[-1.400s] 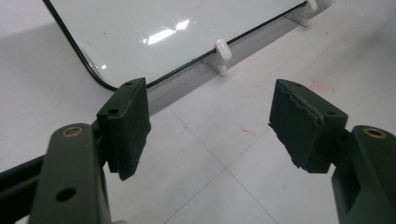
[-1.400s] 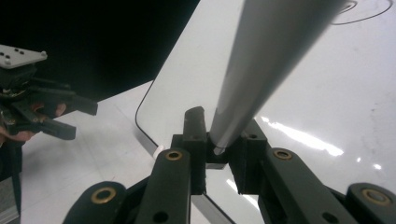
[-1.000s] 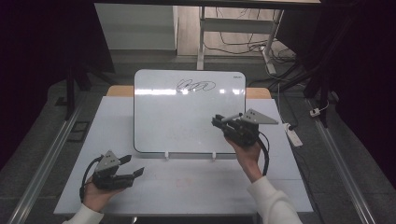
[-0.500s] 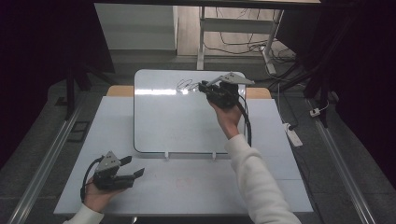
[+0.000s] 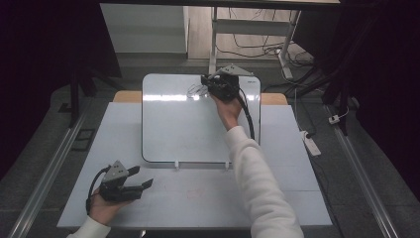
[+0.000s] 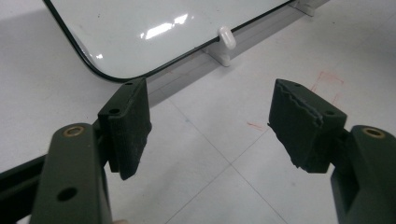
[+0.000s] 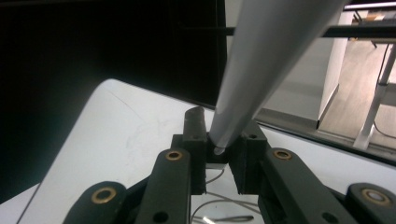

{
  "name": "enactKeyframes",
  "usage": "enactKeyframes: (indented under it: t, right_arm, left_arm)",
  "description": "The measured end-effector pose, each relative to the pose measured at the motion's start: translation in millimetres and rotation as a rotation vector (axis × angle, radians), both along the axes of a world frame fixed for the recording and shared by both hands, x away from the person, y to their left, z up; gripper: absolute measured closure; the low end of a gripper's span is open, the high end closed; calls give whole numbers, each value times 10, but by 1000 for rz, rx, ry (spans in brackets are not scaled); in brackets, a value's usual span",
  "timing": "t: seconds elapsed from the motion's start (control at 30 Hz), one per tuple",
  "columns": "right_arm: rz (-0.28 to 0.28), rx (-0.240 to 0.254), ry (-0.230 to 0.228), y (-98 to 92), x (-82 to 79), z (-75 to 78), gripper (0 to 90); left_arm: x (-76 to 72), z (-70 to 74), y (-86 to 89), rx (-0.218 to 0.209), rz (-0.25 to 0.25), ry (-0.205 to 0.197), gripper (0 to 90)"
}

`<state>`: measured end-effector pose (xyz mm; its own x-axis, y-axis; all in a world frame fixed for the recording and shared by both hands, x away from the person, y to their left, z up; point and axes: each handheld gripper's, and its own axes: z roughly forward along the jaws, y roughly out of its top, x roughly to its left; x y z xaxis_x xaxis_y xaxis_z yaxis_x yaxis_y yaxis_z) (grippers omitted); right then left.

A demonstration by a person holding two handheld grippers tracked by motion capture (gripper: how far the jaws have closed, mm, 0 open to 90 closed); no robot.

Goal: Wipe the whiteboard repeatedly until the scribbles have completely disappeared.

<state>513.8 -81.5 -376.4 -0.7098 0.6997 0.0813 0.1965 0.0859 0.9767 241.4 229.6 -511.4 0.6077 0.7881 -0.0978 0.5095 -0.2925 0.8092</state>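
Note:
A white whiteboard [image 5: 198, 129] lies flat on the table, with a thin black scribble [image 5: 194, 90] near its far edge. My right gripper [image 5: 208, 82] hovers at that far edge, right beside the scribble, shut on a pale grey pen-like stick [image 7: 261, 70] that runs up toward the camera in the right gripper view [image 7: 222, 149]. The board's surface [image 7: 116, 140] and scribble lines [image 7: 219, 205] lie just beneath the jaws. My left gripper [image 5: 143, 184] rests at the front left of the table, open and empty [image 6: 210, 126], pointing at the board's near corner [image 6: 140, 32].
White clips [image 6: 226, 39] hold the board's near edge. Faint red marks [image 6: 327, 79] dot the pale table [image 5: 198, 203]. A white power strip [image 5: 311, 144] lies off the right side. Metal rails run along both sides; desk legs and cables stand behind.
My right gripper has travelled from the board's right near side up and away to its far edge, over the scribble. The left gripper has stayed put.

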Motion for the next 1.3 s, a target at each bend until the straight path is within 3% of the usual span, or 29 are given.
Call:
enactKeyframes:
  t: [0.23, 0.27, 0.3, 0.33, 0.4, 0.5, 0.53, 0.57, 0.6, 0.67, 0.7, 0.73, 0.77, 0.87, 0.93, 1.07, 1.13, 1.23, 1.3]
  right_arm:
    - [38, -18, 8, 211, 15, -124, 778]
    - [74, -57, 0, 303, -23, -149, 778]
    - [74, -57, 0, 303, -23, -149, 778]
    - [67, -88, -30, 319, -37, -132, 778]
    - [44, -77, -39, 294, -25, -119, 778]
    - [-14, -18, -30, 203, 23, -82, 778]
    - [-6, -21, -28, 214, 18, -88, 778]
    - [63, -52, -13, 310, -18, -137, 778]
    - [63, -52, -13, 310, -18, -137, 778]
    - [141, -104, -5, 420, -67, -194, 777]
    - [127, -124, -30, 429, -74, -185, 777]
    - [91, -98, -33, 392, -54, -163, 778]
    - [91, -98, -33, 392, -54, -163, 778]
    - [-5, -24, -45, 265, 16, -95, 777]
    - [3, -23, -39, 264, 17, -111, 778]
    - [122, -93, -18, 413, -67, -196, 777]
    - [95, -100, -42, 402, -55, -175, 777]
    - [2, -2, -34, 280, 21, -120, 778]
    - [9, 3, -27, 296, 14, -146, 778]
  left_arm:
    - [14, -14, 8, 4, 4, 8, 301]
    - [13, -14, 8, 4, 4, 8, 301]
    - [12, -14, 8, 3, 6, 7, 301]
    - [11, -14, 9, 3, 6, 7, 301]
    - [8, -15, 6, 4, 8, 6, 301]
    - [5, -12, 1, 3, 5, 6, 301]
    - [6, -11, 0, 3, 5, 5, 301]
    - [8, -11, 0, 3, 4, 5, 301]
    - [10, -11, 1, 5, 5, 5, 301]
    - [7, -11, 6, 5, 5, 4, 301]
    - [2, -9, 9, 4, 5, 3, 301]
    - [-5, -6, 12, 3, 8, 2, 301]
    - [-11, -5, 16, 2, 9, 1, 301]
    - [-24, -5, 26, 1, 11, 0, 301]
    - [-28, -8, 40, 1, 12, 1, 301]
    - [-35, -11, 57, 0, 20, 2, 301]
    - [-48, -5, 53, -1, 22, -2, 301]
    - [-59, 2, 48, 1, 20, -5, 301]
    - [-54, 0, 53, 2, 21, -4, 301]
